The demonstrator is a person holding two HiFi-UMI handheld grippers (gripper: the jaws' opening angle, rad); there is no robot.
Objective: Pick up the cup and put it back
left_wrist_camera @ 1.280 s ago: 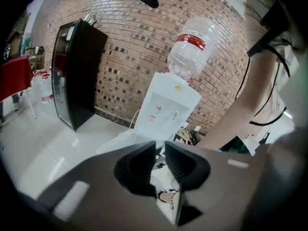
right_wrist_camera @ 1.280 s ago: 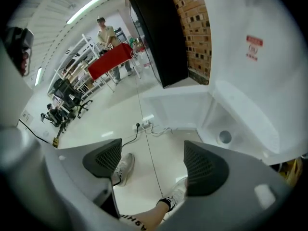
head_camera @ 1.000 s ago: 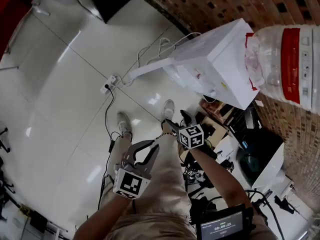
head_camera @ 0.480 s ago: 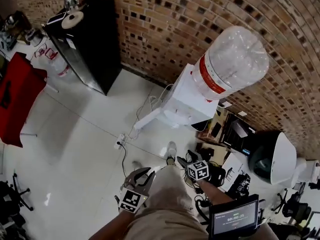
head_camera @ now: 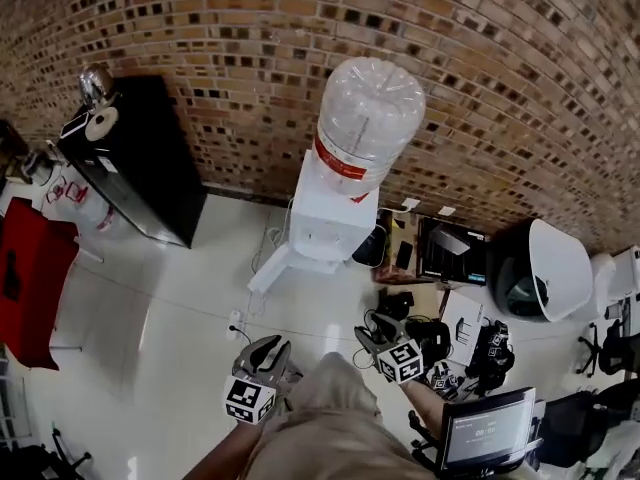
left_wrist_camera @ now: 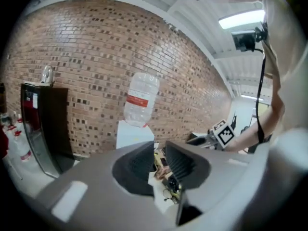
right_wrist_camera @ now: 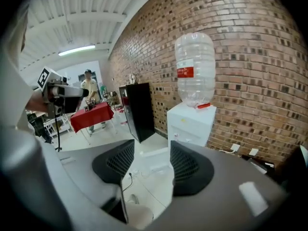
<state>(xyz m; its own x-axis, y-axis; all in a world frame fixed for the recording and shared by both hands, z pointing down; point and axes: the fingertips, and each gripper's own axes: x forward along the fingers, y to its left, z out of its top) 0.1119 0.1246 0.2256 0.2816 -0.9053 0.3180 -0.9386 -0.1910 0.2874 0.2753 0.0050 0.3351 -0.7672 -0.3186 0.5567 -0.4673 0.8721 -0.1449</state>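
Rough matt brick wall (head_camera: pixel 500 88); glossy smooth tiled floor (head_camera: pixel 150 328); clear glossy plastic bottle (head_camera: pixel 368 118); smooth white plastic dispenser (head_camera: pixel 325 218); shiny black cabinet (head_camera: pixel 150 178); red cloth (right_wrist_camera: pixel 91 115).

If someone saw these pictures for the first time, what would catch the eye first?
The big clear water bottle, upside down on the white dispenser, stands out in the middle against the brick wall. Left of it, a black cabinet stands by the same wall, with a red table at the far left.
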